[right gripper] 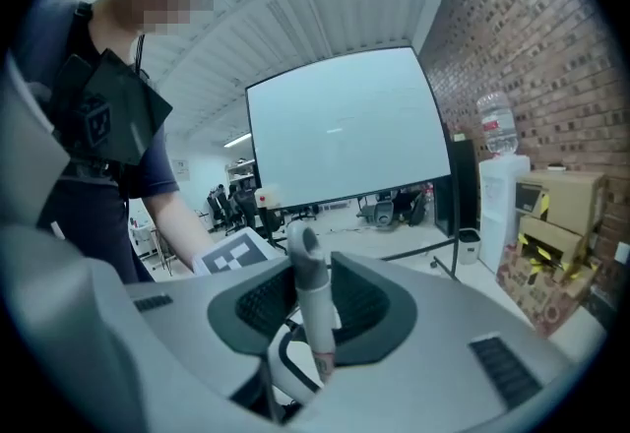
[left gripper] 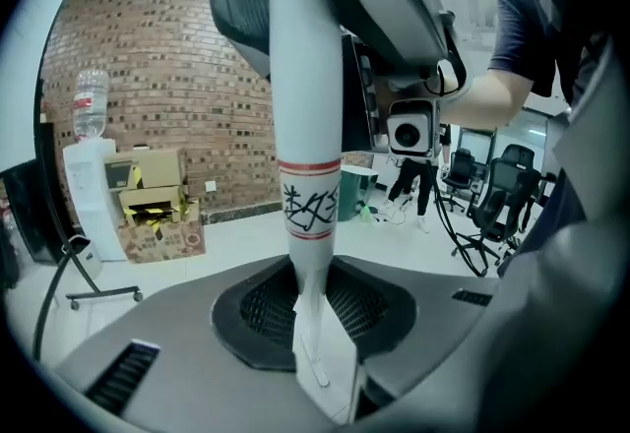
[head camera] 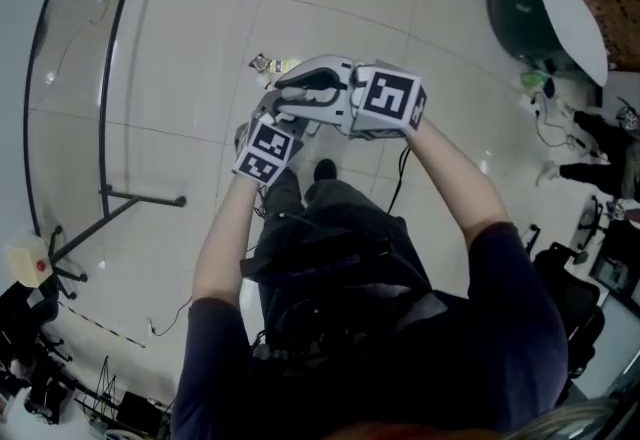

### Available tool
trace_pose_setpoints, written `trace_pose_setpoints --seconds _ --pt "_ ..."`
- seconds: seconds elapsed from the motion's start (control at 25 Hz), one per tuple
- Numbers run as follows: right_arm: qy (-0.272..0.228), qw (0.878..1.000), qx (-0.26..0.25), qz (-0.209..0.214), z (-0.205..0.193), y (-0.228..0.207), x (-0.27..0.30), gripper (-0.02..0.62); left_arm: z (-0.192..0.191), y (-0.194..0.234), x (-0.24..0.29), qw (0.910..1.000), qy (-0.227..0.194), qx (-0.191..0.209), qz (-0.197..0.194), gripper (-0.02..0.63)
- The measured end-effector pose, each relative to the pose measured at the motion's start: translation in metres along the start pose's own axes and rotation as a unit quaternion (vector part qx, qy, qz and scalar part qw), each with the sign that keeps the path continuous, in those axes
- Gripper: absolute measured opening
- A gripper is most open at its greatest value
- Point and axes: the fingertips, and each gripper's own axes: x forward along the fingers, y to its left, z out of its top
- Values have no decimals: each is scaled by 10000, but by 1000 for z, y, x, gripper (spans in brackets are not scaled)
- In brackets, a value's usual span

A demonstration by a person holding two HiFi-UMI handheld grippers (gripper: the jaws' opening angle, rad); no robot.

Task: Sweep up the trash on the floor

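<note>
My left claw (left gripper: 315, 308) and right claw (right gripper: 313, 308) both clamp one white handle (left gripper: 305, 106), the right near its top end, with the trash (head camera: 268, 63) on the floor (head camera: 190, 88) just beyond them.

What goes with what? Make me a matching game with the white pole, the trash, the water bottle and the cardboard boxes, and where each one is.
1. white pole
2. trash
3. water bottle
4. cardboard boxes

A. on top of the dispenser
B. scattered on the floor ahead of the person's shoe
C. stacked against the brick wall
D. between the left gripper's jaws

Pairs: 1-D, 2-B, 3-A, 4-C
</note>
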Motion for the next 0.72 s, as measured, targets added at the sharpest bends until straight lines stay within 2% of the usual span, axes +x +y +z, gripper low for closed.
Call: trace_pose_setpoints --seconds 0.08,0.28,0.4,0.52,0.72 --pt "31 9999 151 -22 -8 -14 12 121 -9 12 7 9999 17 -73 -112 84" --pt "141 9994 315 25 -33 -37 36 126 -33 36 28 9994 302 59 -161 84" --pt "-44 9989 453 -138 -36 -53 51 129 -39 60 31 9996 186 -131 146 84" --pt "-322 9968 602 -415 -30 -73 62 129 -37 85 32 9984 173 -57 528 84" --pt "-341 9945 759 -643 -25 -101 82 129 -39 114 32 9974 291 -90 655 86"
